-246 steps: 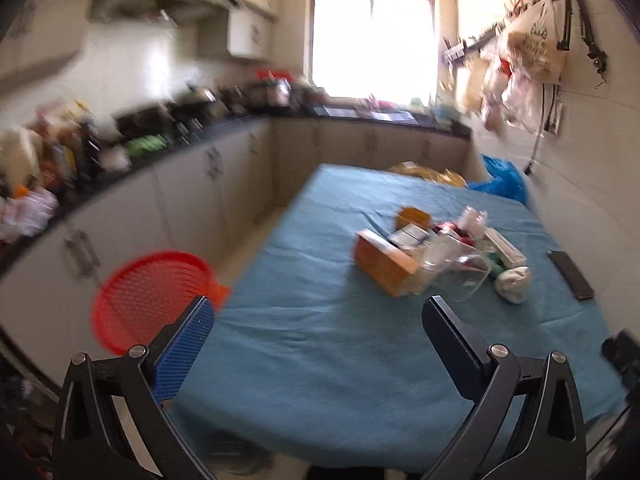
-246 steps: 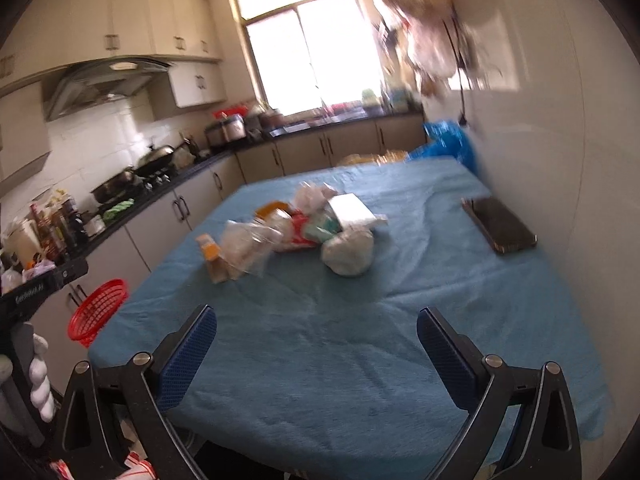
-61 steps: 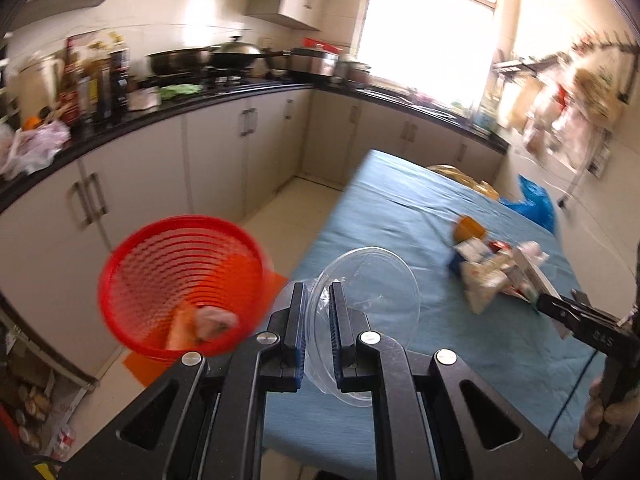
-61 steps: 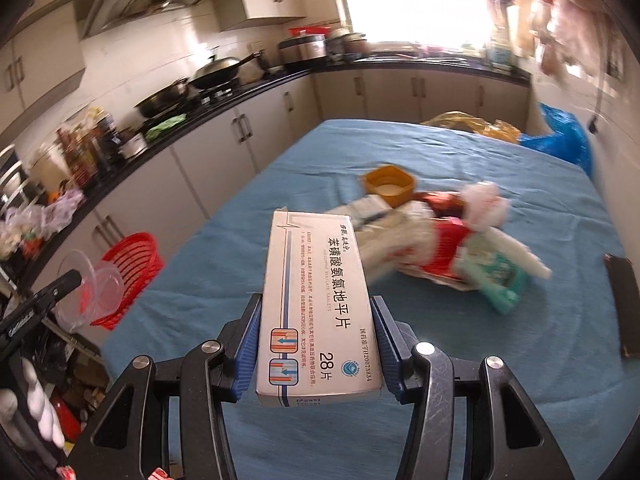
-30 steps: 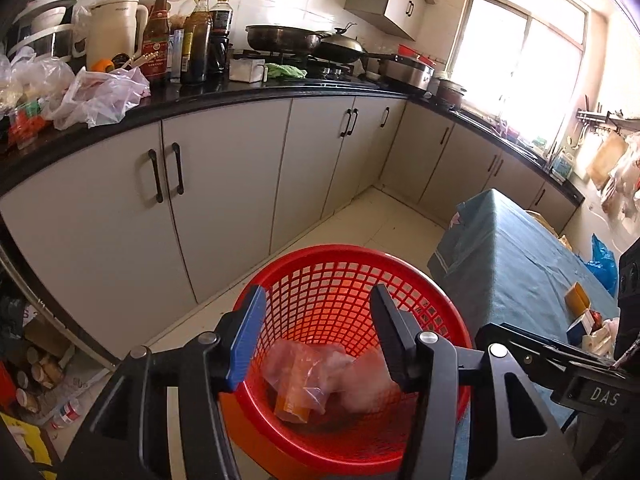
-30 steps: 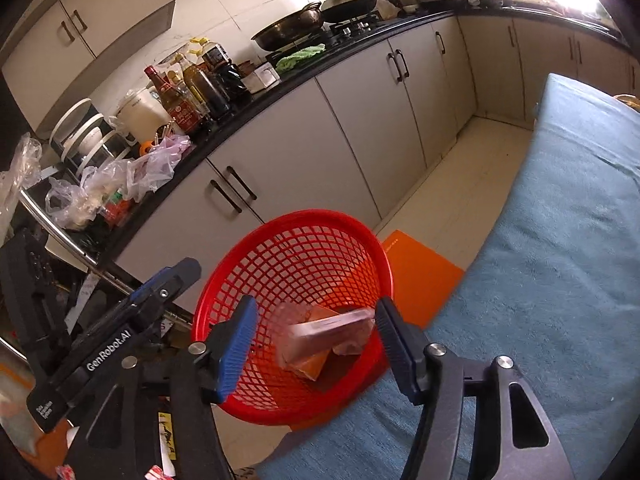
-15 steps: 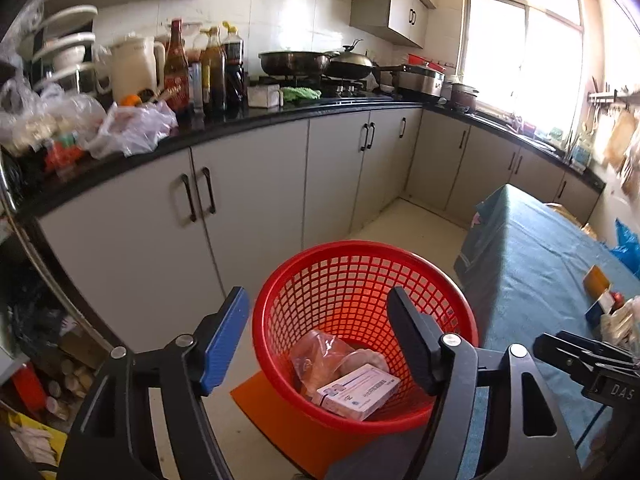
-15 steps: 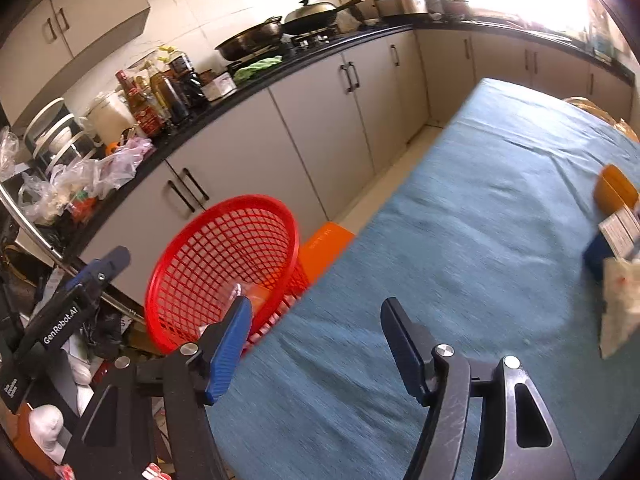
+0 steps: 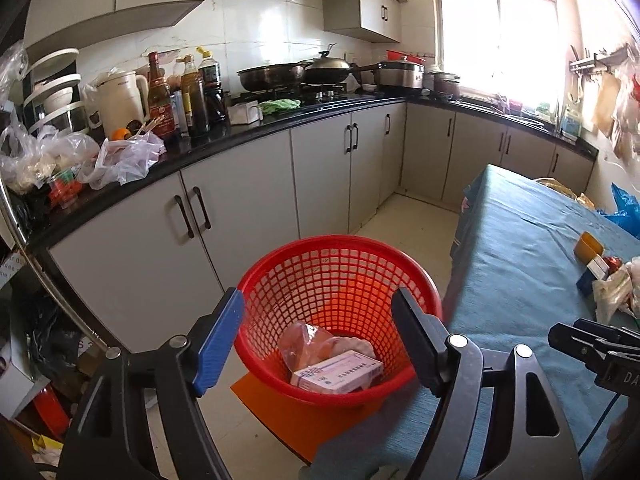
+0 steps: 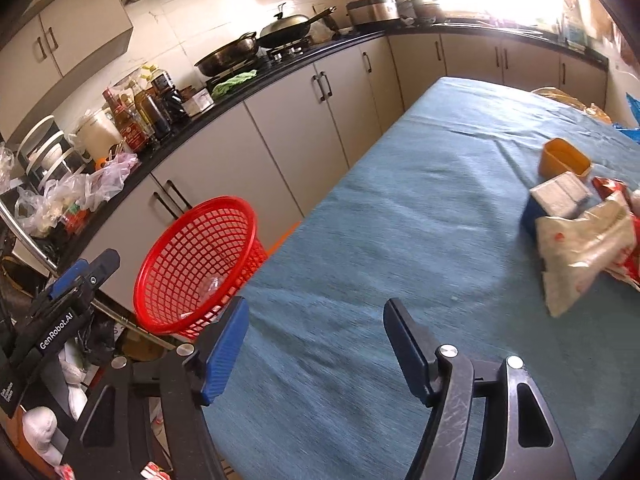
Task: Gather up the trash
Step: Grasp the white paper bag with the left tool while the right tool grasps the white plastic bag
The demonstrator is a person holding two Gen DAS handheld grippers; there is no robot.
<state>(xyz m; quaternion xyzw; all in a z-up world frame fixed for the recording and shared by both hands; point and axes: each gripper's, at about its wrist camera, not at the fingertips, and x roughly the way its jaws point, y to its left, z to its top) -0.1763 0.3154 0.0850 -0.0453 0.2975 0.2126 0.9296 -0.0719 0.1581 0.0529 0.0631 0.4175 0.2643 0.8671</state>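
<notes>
A red mesh basket (image 9: pixel 340 252) stands on the floor beside the blue-covered table (image 9: pixel 520 240). In it lie a white medicine box (image 9: pixel 336 372), a clear plastic lid and an orange packet (image 9: pixel 304 340). My left gripper (image 9: pixel 316 336) is open and empty, held above the basket's near rim. My right gripper (image 10: pixel 316 348) is open and empty over the table's near part; the basket (image 10: pixel 192 256) is to its left. Remaining trash lies at the table's right: a white wrapper (image 10: pixel 580 248), a small box (image 10: pixel 560 196) and an orange tub (image 10: pixel 564 158).
Grey kitchen cabinets (image 9: pixel 248 208) with a cluttered black counter (image 9: pixel 120 148) run along the left and back. An orange mat (image 9: pixel 300 412) lies under the basket. The other gripper's body shows at the right edge of the left wrist view (image 9: pixel 600 348).
Both grippers let go of their trash into the basket and opened. The right gripper has swung back from the basket over the table; the left has pulled back a little.
</notes>
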